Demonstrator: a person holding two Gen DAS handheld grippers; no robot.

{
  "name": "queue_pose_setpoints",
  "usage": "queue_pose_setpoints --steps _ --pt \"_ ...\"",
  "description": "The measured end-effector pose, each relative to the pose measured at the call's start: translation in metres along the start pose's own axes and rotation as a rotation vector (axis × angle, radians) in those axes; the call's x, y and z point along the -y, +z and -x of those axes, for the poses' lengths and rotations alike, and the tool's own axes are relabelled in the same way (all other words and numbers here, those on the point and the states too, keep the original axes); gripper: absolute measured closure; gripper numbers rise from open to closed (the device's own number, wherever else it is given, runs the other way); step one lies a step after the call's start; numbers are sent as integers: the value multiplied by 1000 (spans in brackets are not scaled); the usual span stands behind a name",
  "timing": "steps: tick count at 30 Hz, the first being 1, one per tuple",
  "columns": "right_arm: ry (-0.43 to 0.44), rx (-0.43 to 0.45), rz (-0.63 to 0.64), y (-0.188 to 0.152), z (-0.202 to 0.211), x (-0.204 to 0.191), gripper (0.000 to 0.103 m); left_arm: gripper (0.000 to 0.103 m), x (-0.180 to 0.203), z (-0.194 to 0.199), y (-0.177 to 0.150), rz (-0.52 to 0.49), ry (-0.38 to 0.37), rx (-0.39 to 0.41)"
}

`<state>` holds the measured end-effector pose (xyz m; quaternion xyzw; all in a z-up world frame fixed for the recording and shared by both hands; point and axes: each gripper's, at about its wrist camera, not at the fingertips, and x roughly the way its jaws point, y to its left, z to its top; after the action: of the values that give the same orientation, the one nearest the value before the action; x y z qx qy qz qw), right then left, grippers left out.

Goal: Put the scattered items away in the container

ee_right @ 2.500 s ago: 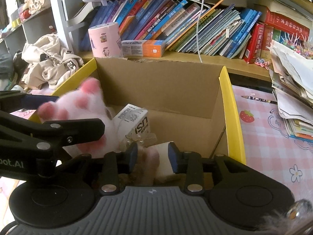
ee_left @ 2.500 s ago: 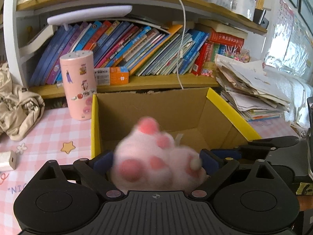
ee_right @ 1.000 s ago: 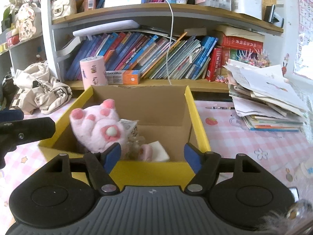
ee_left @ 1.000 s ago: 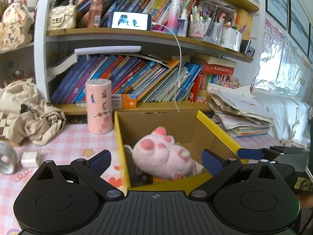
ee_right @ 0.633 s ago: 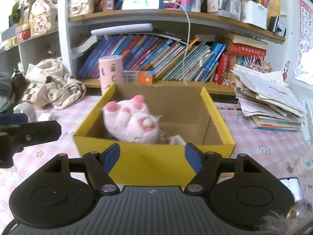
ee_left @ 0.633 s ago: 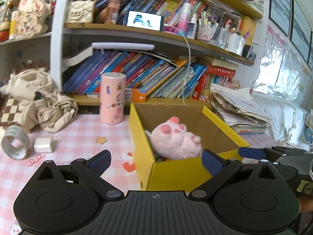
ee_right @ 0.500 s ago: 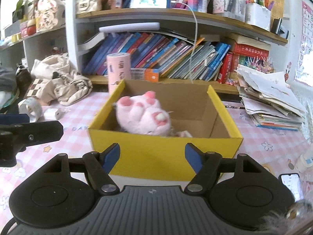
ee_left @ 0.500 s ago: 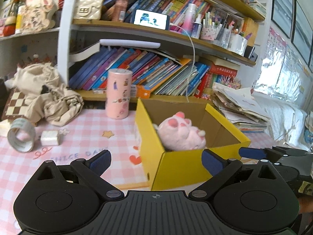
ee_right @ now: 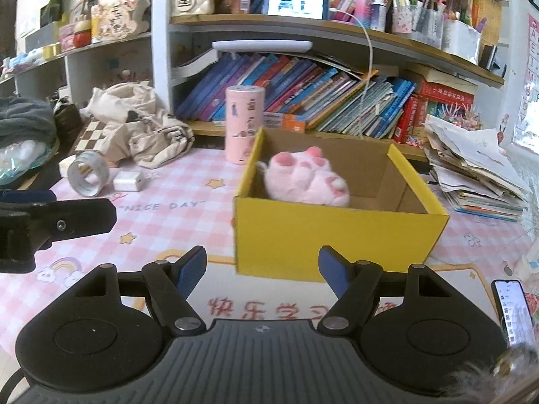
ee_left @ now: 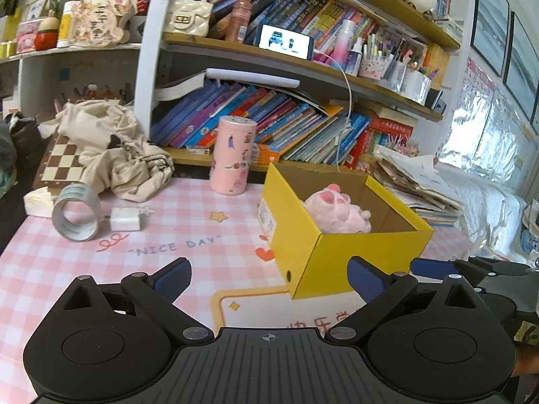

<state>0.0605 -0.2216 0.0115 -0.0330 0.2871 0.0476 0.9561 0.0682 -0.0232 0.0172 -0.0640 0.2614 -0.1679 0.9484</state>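
Both grippers have pulled back from the yellow box since 2.5 s ago, when the left one held the pink plush paw over the opening and the right one reached inside; now each sits well clear of it with nothing between its fingers.

From the left wrist view, the left gripper [ee_left: 267, 277] has its fingers spread wide and empty above the pink checked table [ee_left: 168, 245]. The yellow box [ee_left: 340, 259] stands ahead and to the right, one corner turned toward the camera. The plush paw [ee_left: 337, 208] lies inside against the left wall, pads up, its top rising a little past the rim, probably because it rests on smaller things beneath it. A tape roll [ee_left: 76, 212] and a small white charger [ee_left: 125, 219] lie on the table well to the left of the box, just beside each other, and a pink canister [ee_left: 232, 156] stands upright behind the box's left corner.

From the right wrist view, the right gripper [ee_right: 262, 269] is likewise wide open and empty, squarely facing the box's front wall. The paw fills the left half of the interior; the right half shows bare cardboard. With tape and charger outside the container, the tidying looks either unfinished or those two were never part of it.
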Motion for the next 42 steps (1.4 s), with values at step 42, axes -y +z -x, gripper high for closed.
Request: queue_pose_setpoints --steps 42 --pt "140 -32 193 -5 13 -140 27 3 -99 80 -26 100 153 8"
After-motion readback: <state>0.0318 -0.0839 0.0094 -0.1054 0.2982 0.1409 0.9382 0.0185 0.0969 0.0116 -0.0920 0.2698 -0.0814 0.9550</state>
